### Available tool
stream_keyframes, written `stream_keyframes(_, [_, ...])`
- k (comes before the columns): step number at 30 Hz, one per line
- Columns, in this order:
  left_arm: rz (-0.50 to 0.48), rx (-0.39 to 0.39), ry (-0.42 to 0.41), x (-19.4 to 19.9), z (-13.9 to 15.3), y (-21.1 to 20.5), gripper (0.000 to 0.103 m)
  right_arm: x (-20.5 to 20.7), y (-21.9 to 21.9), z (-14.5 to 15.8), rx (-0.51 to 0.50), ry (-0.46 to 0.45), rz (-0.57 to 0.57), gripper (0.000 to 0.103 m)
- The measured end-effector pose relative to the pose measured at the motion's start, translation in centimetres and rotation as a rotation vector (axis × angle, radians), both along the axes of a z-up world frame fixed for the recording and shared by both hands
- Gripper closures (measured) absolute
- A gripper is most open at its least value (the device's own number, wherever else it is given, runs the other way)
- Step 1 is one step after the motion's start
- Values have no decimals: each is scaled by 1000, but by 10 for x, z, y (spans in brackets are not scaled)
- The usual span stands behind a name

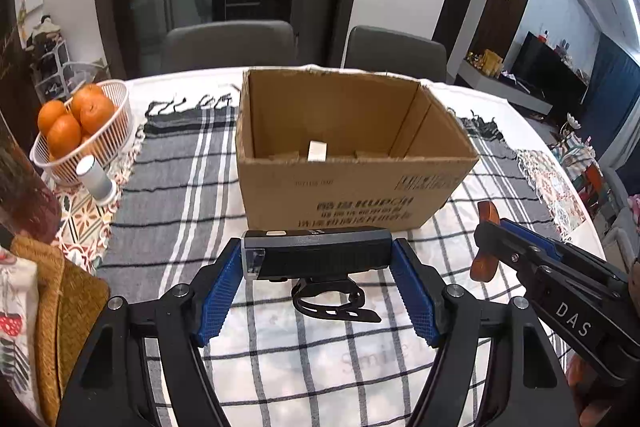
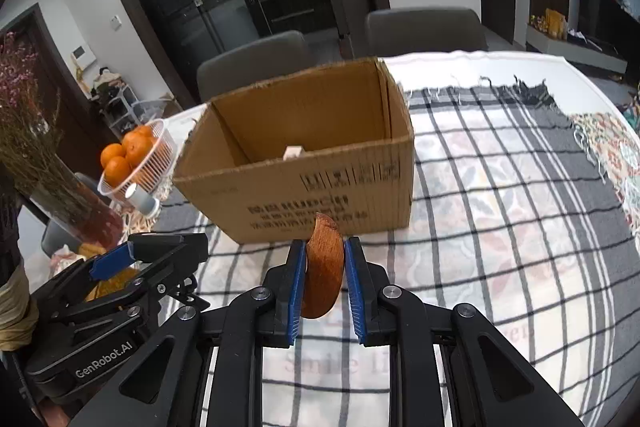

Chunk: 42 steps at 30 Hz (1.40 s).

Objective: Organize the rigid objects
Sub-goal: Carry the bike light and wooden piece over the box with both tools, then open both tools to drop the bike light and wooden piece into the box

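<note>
A table draped in a grey, black and white checked cloth fills both views, with two grey chairs pushed in along its far side. On the cloth stands an open cardboard box, brown, with dark printing on its near wall and a small white block showing low inside it. The box stands just beyond both grippers, its near wall between them and its inside. Off to the left, near the table's edge, a white plastic basket holds oranges, and a small white cylinder stands just in front of it; a vase of dried flowers rises at the left edge of the right wrist view. The left gripper holds a black bike light crosswise between its blue pads, which press on the light's two ends; the light is a long dark bar with a clear lens at its left end and a black rubber strap mount hanging beneath. The right gripper is clamped on a wooden piece, reddish brown, thin and curved, held on edge above the cloth just short of the box.
</note>
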<state>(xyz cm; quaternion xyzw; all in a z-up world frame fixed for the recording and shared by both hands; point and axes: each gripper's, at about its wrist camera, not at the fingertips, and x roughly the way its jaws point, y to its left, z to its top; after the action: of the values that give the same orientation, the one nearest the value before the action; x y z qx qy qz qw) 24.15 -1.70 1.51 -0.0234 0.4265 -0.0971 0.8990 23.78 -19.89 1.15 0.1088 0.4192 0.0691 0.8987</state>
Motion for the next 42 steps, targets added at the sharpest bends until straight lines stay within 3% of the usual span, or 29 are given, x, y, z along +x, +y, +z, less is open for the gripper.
stream_keyframes(24, [-20,-6,-103,27,46,-5,30,20,-3,44,42,-140,24,81])
stream_keyframes(42, [-14,34,-96,75,45,-7,30,68,-2,46,27,-128,45,81])
